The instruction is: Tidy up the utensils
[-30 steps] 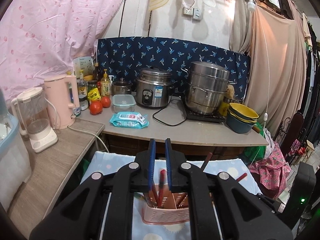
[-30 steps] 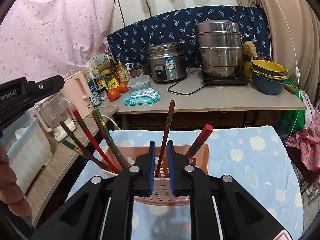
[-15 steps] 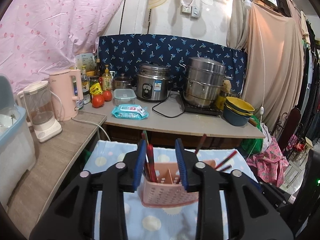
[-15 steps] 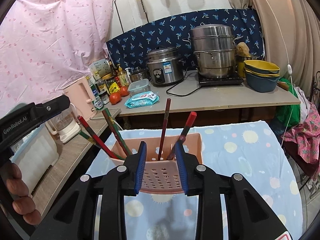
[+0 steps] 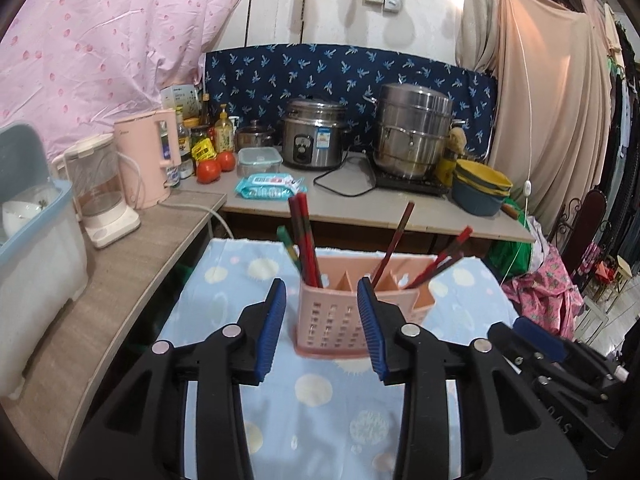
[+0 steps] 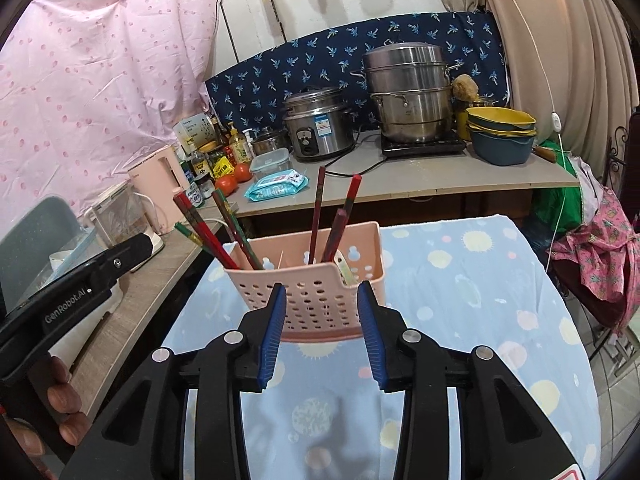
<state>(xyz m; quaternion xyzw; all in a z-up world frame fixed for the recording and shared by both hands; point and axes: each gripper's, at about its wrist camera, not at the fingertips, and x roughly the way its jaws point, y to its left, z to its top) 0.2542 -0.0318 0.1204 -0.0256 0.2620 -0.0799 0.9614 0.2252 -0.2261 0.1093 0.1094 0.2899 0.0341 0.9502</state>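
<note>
A pink perforated utensil holder (image 5: 340, 312) (image 6: 316, 300) stands on the blue spotted tablecloth (image 5: 304, 400) (image 6: 460, 300). Several red and green chopsticks (image 5: 304, 236) (image 6: 208, 236) lean in its left part, and several dark red ones (image 5: 394, 240) (image 6: 332, 220) in its right part. My left gripper (image 5: 322, 326) hangs just short of the holder, jaws opening with nothing between them. My right gripper (image 6: 322, 326) also stands in front of the holder, jaws opening and empty. The right gripper's body (image 5: 560, 360) shows low right in the left wrist view; the left gripper's body (image 6: 80, 280), held by a hand (image 6: 60, 396), shows left in the right wrist view.
A wooden side shelf (image 5: 120, 264) on the left carries a blender (image 5: 100, 192), a pink kettle (image 5: 148, 160) and a blue-lidded bin (image 5: 32, 240). The back counter (image 5: 360, 204) holds a rice cooker (image 5: 316, 134), a steamer pot (image 5: 416, 132), stacked bowls (image 5: 480, 188), tomatoes and wipes.
Both grippers have let go of chopsticks that now stand in the holder, their jaws have widened, and both have drawn back from the holder, which looks smaller and farther away.
</note>
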